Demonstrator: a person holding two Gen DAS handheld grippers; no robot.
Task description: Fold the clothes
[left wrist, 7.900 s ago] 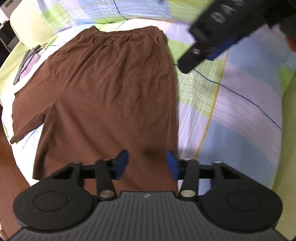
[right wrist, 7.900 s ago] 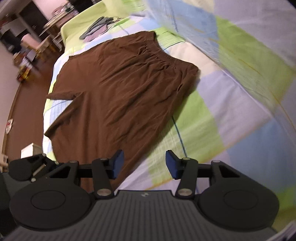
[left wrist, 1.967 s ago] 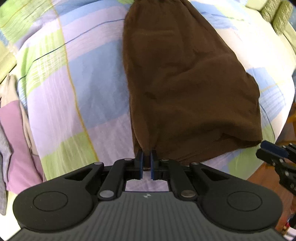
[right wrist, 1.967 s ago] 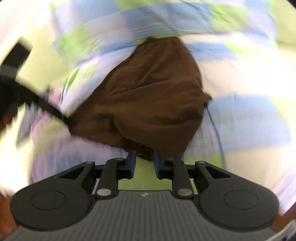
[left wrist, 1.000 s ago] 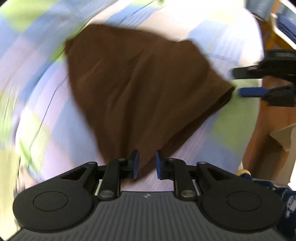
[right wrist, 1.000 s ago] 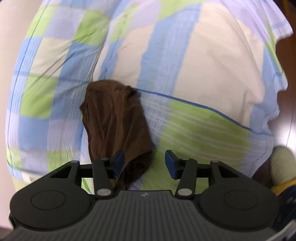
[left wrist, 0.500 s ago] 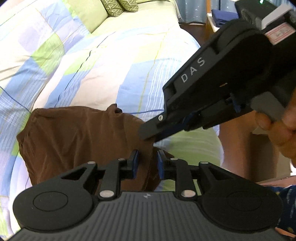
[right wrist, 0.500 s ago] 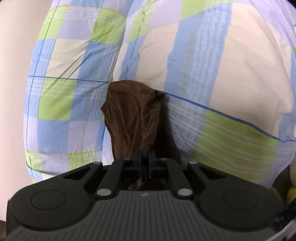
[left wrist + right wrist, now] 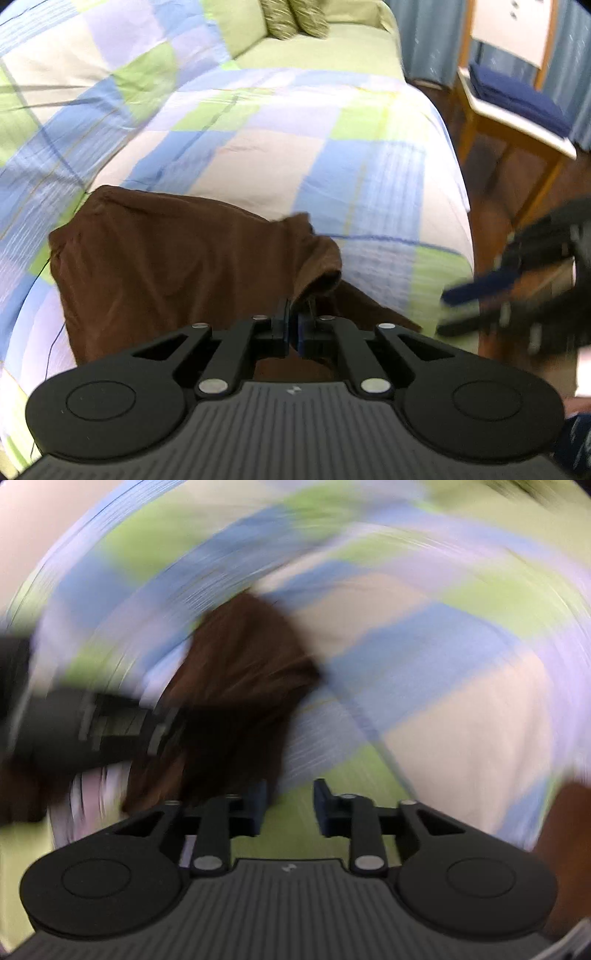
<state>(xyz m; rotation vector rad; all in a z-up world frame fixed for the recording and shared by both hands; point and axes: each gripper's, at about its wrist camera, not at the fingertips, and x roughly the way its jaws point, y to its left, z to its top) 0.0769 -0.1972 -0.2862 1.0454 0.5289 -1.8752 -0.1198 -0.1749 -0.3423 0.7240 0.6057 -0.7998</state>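
One wide bed covered by a patchwork quilt of green, blue, lilac and cream squares (image 9: 258, 147) carries everything, and the soft brown cotton garment (image 9: 177, 266), already doubled into a rough rectangle, lies at the quilt's near edge, close to its right-hand corner above the wooden floor. Beyond that corner stands a pale wooden chair with a folded navy cloth on its seat (image 9: 517, 99), and two small olive cushions (image 9: 291, 18) sit at the far end of the bed. At the garment's near right corner the cloth bunches into an open cuff-like roll, and the left gripper (image 9: 293, 325) has its blue pads pressed together on a pinch of that brown cloth. The right gripper (image 9: 290, 805) has its fingers spread and holds nothing; its view is heavily smeared, so little else can be told from it. To do this step well, I judge the left should draw the pinched corner taut and low across the quilt so the roll flattens, while the free right one takes the opposite near corner before the next fold, keeping edges aligned. No brand, label or writing can be read anywhere.
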